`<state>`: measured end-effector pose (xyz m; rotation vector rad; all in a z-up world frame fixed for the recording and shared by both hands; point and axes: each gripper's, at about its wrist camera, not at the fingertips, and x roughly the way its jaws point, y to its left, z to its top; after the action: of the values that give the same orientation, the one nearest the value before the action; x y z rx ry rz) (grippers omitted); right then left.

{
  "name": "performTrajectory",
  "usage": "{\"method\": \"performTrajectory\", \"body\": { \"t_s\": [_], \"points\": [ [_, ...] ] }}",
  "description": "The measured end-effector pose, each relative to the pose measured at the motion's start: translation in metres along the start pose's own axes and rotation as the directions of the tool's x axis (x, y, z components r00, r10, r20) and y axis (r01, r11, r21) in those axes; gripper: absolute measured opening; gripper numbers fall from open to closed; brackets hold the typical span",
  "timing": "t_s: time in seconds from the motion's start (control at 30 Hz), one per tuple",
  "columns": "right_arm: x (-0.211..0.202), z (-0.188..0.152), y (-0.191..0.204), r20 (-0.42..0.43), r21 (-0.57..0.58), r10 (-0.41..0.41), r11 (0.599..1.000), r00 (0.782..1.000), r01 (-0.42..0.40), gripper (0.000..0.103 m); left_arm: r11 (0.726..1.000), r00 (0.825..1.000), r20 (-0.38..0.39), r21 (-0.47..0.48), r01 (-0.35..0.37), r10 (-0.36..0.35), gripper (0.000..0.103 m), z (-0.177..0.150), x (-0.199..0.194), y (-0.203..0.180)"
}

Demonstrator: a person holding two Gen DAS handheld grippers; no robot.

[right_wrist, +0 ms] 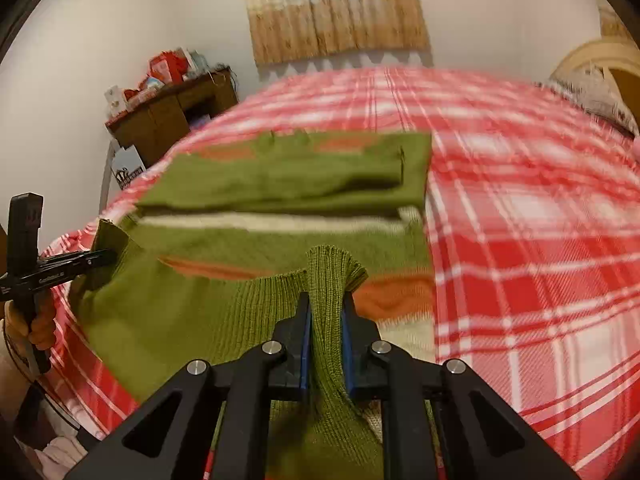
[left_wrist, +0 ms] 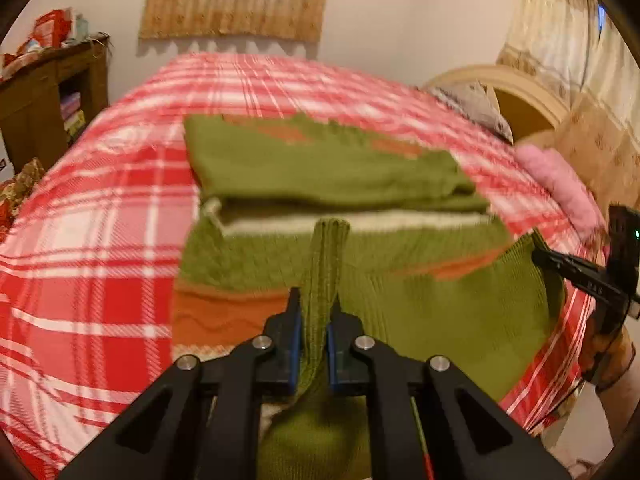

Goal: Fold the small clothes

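The other tool seen from each camera has small white letters on its black arm, but they are too blurry to read. A white card with a dark picture leans by the brown wooden cabinet (right_wrist: 176,120); its writing cannot be read either.

The green knitted sweater with orange and cream stripes (left_wrist: 440,320) lies on the bed with the red and white checked blanket (left_wrist: 100,220). The wool is ribbed and bumpy. The far part of the sweater is folded over into a flat, long shape. The near part is lifted up at two spots.

The left gripper (left_wrist: 314,332) points down at a slant. Its black fingers with blue pads are clamped on a ribbed green fold that sticks up between them. The right gripper (right_wrist: 326,332) also points down at a slant, and its fingers are clamped on another ribbed green fold. A hand (right_wrist: 36,328) grips the left tool's handle at the bed's edge.
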<state>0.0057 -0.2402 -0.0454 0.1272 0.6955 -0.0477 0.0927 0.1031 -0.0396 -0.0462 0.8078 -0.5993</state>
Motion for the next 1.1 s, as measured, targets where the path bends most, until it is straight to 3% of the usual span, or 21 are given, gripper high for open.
{"method": "performTrajectory", "body": {
  "t_s": [0.13,0.23,0.37,1.1],
  "points": [
    [-0.012,0.023,0.009,0.071,-0.008,-0.014,1.000,0.997,0.015,0.012,0.998,0.998,0.055,-0.060,-0.020,0.024,0.010,0.020,-0.009,0.004],
    [-0.015,0.042,0.014,0.109,-0.014,-0.020,1.000,0.994,0.021,0.012,0.997,0.993,0.098,-0.053,-0.054,0.059,0.010,0.034,-0.013,0.001],
    [-0.009,0.063,0.015,0.130,-0.022,-0.035,0.999,0.991,0.038,0.012,0.994,0.988,0.136,-0.096,-0.058,0.070,0.010,0.055,-0.010,0.005],
    [0.123,0.184,-0.010,0.105,-0.050,-0.131,0.989,0.986,0.137,0.012,0.961,0.973,0.149,-0.239,-0.136,0.175,0.010,0.155,0.073,0.054]
  ]
}}
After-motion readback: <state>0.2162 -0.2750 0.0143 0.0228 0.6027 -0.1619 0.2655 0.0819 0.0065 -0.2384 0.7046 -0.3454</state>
